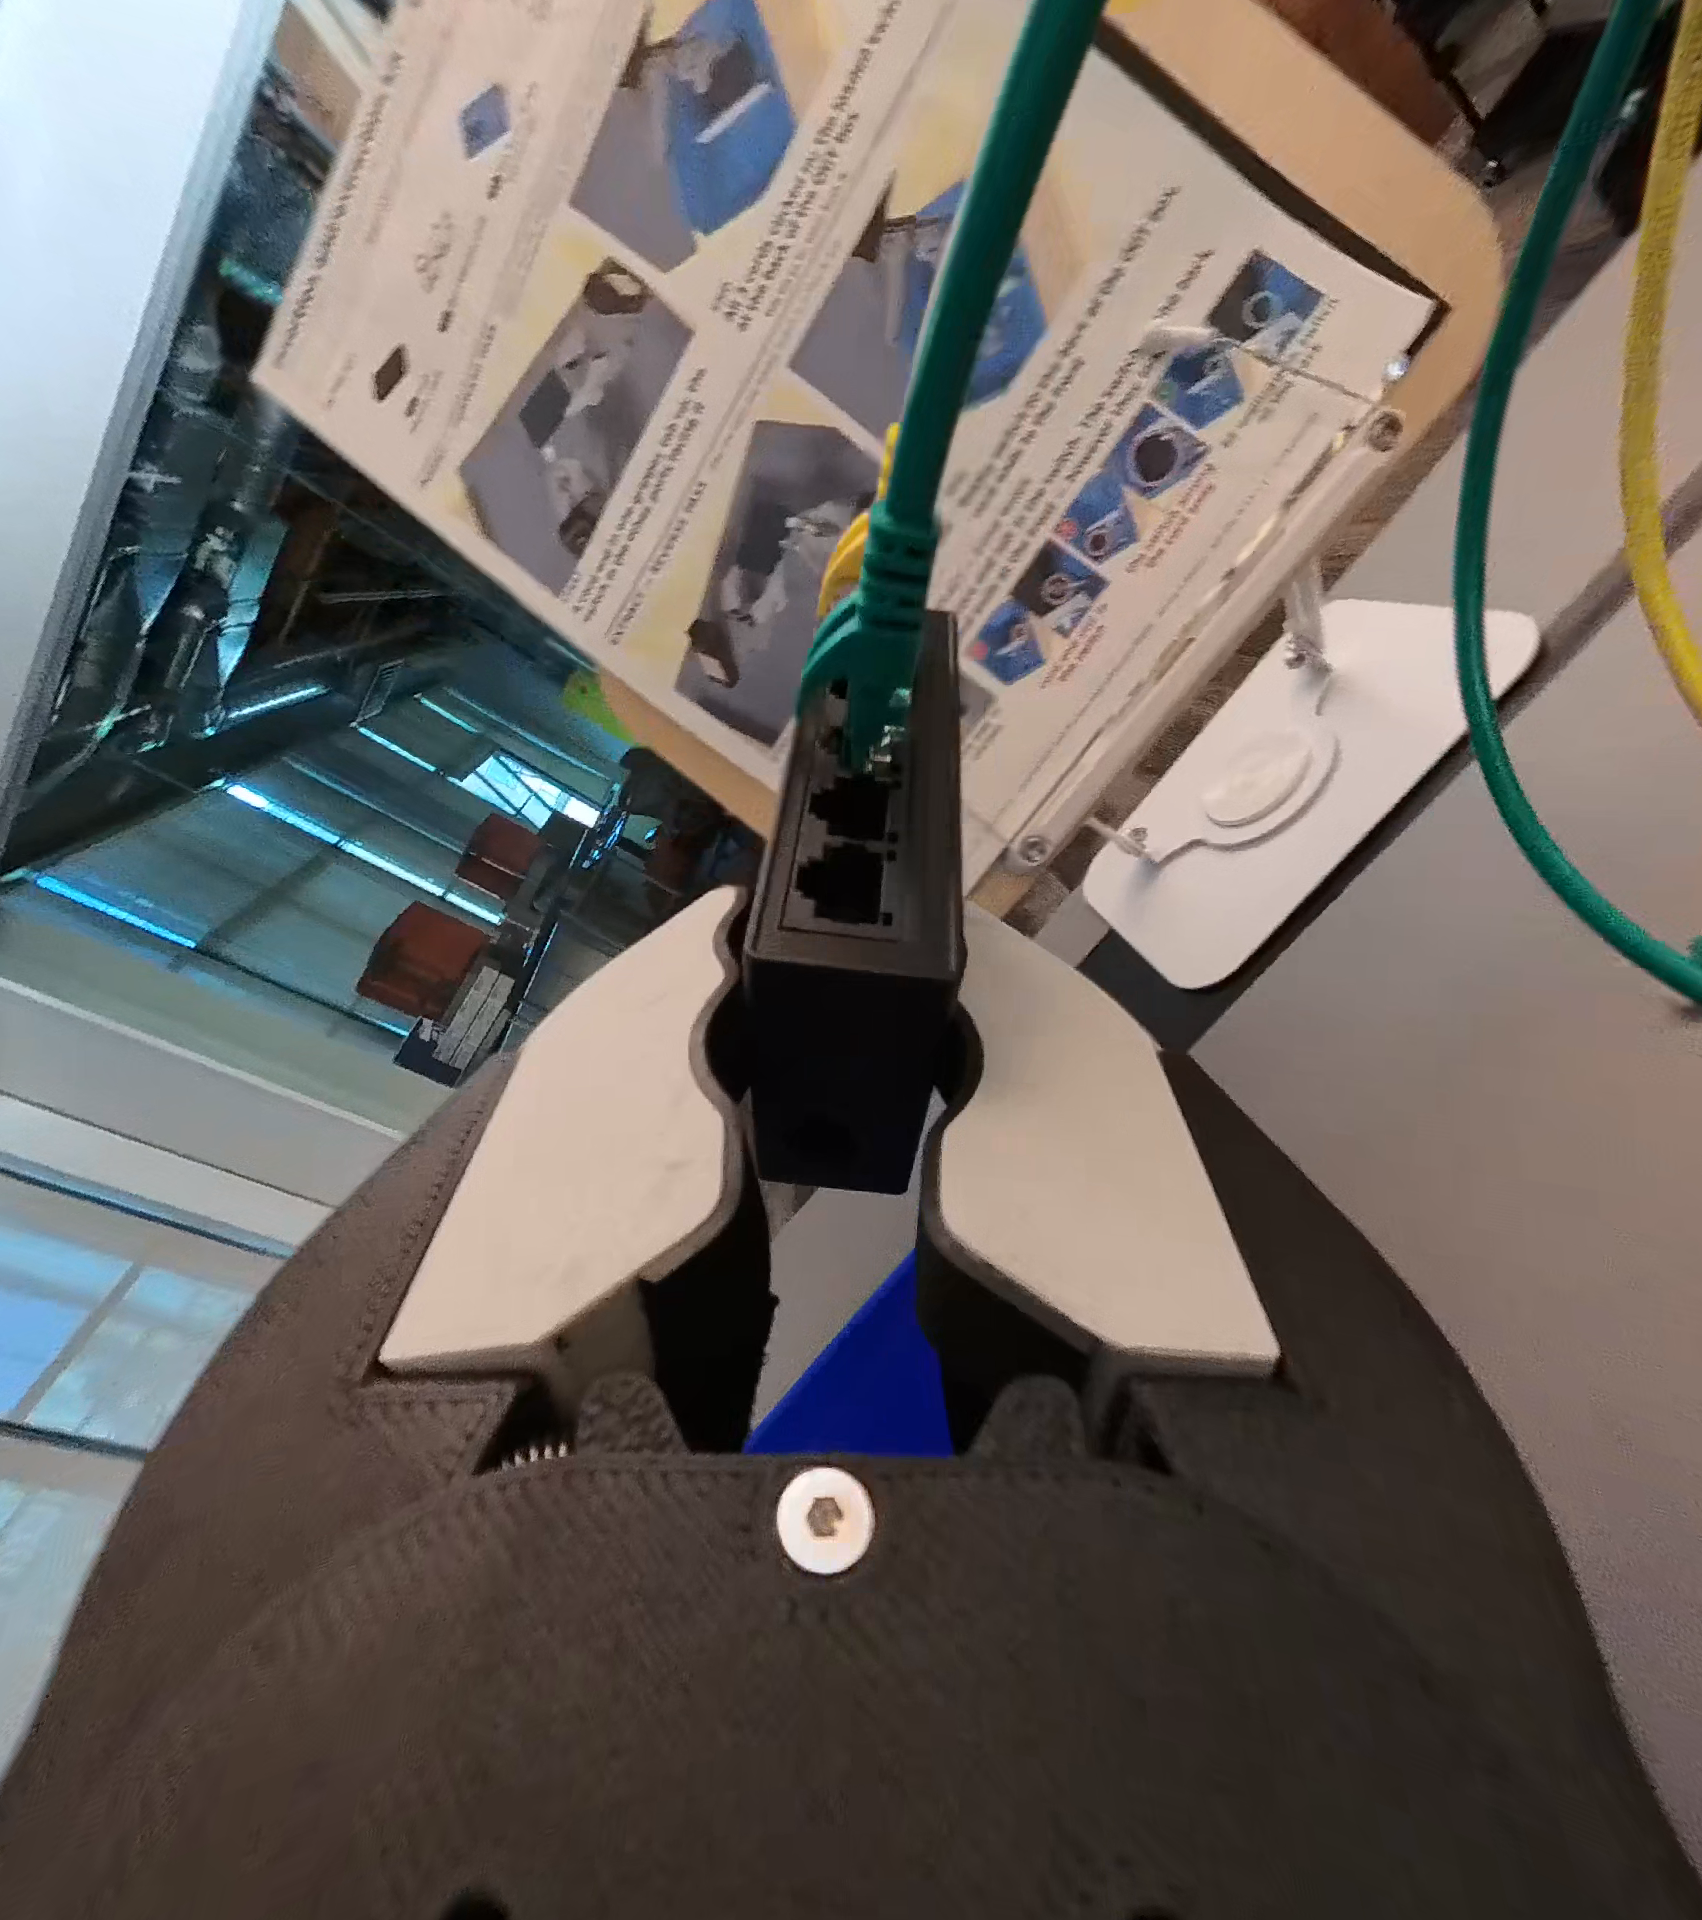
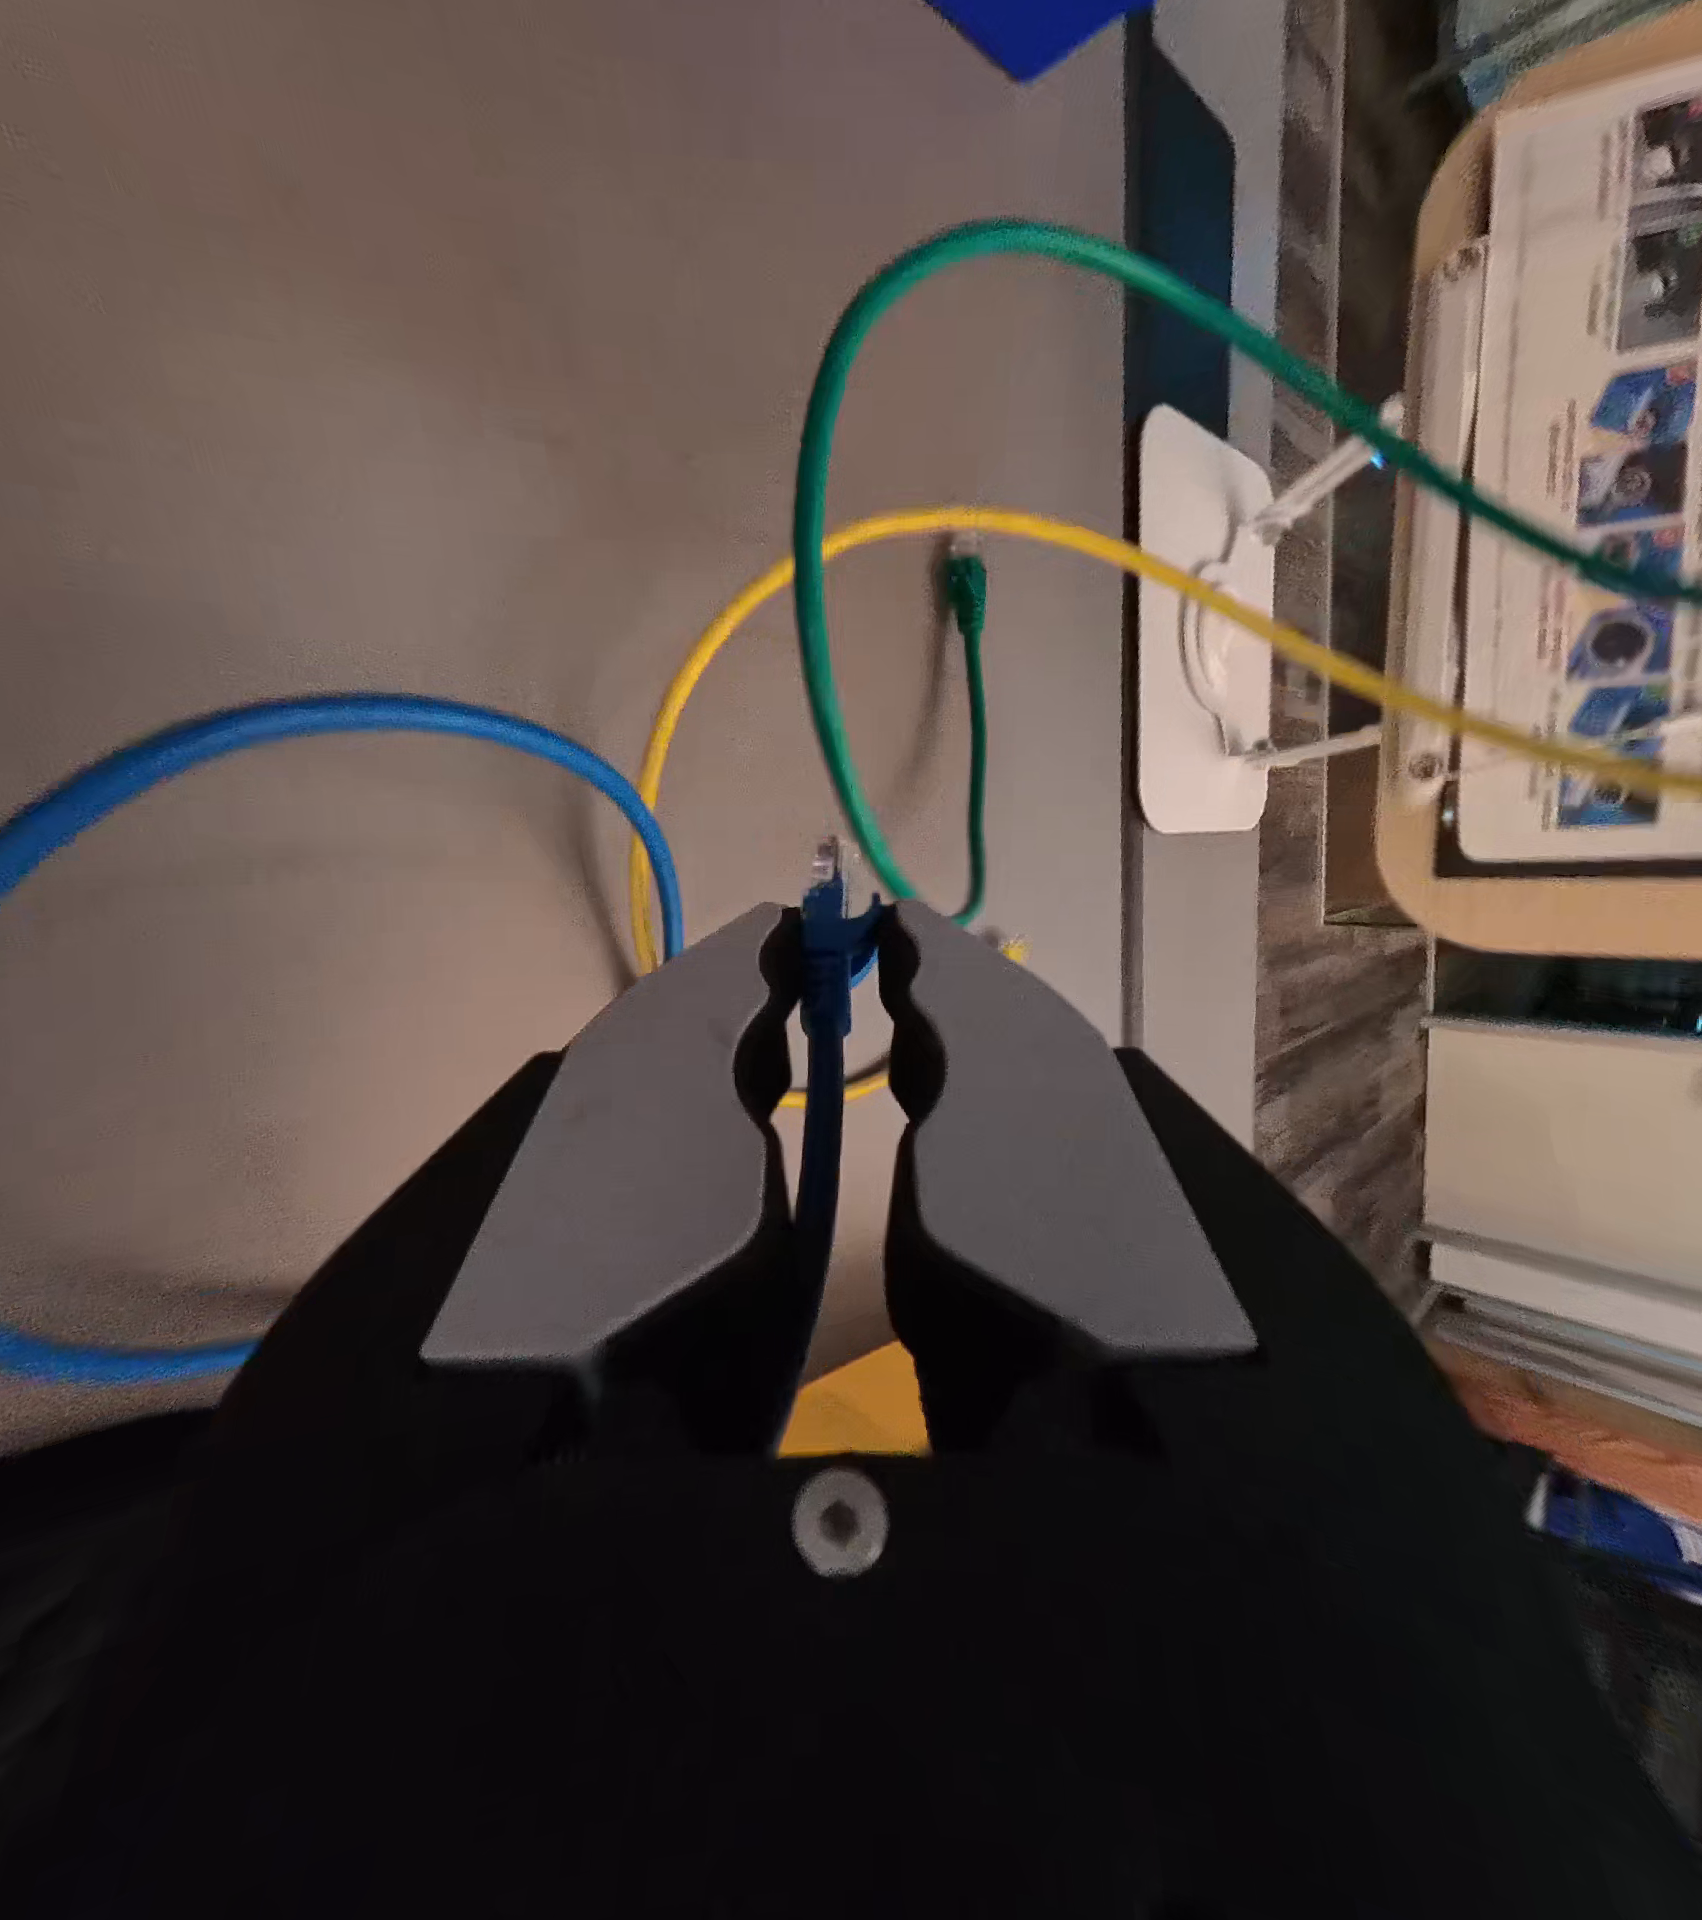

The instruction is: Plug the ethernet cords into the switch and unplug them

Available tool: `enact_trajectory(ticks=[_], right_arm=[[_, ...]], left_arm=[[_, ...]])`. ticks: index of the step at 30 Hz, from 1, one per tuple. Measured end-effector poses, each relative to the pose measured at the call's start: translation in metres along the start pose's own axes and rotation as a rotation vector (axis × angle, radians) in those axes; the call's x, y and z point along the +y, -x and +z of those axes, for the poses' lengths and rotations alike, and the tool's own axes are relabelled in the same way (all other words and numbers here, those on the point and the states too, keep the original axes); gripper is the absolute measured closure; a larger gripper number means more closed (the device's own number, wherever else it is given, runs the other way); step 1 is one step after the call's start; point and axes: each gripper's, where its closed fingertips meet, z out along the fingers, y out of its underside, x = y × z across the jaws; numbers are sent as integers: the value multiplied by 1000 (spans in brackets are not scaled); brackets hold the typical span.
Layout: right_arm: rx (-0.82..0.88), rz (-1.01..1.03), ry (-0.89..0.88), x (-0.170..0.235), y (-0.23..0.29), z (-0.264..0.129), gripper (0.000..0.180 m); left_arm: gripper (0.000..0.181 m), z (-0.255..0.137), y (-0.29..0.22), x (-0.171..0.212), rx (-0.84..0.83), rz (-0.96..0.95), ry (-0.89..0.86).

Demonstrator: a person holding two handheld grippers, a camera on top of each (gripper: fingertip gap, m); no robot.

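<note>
My left gripper (image 1: 847, 977) is shut on a small black switch (image 1: 857, 935) and holds it up in the air, ports facing up. A green cord (image 1: 972, 301) and a yellow cord (image 1: 847, 561) are plugged into its far ports; two near ports (image 1: 842, 852) are empty. My right gripper (image 2: 834, 920) is shut on the plug end of a blue cord (image 2: 826, 987), its clear plug tip (image 2: 829, 860) sticking out past the fingertips. The blue cord loops (image 2: 234, 727) on the table to the left. The green cord's free plug (image 2: 968, 587) lies on the table.
A grey table (image 2: 307, 416) carries loops of green (image 2: 826, 520) and yellow cord (image 2: 722, 644). A sheet of printed instructions on a stand (image 1: 826, 343) with a white base (image 1: 1325, 769) stands at the table's edge; it also shows in the right wrist view (image 2: 1657, 468). My right fingertips sit around 30 cm from my left ones.
</note>
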Motion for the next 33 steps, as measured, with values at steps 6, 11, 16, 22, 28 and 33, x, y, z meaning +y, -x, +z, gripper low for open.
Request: enact_trajectory(ticks=[6, 11, 16, 22, 28, 33], right_arm=[[-22, 297, -184, -5, -4, -11, 165], [-17, 459, 70, 43, 29, 25, 161], [-182, 812, 86, 49, 56, 54, 129], [-251, 962, -161, -6, 27, 37, 128], [-65, 760, -215, -24, -8, 6, 122], [136, 631, -173, -13, -29, -11, 115]], left_arm=[[151, -10, 14, 4, 6, -26, -8], [151, -4, -3, 0, 52, 22, 4], [151, -3, -15, -8, 85, 52, 1], [151, -3, -19, -13, 100, 56, -10], [151, -4, -12, -9, 94, 32, -7], [150, -6, -3, -3, 81, 2, -3]])
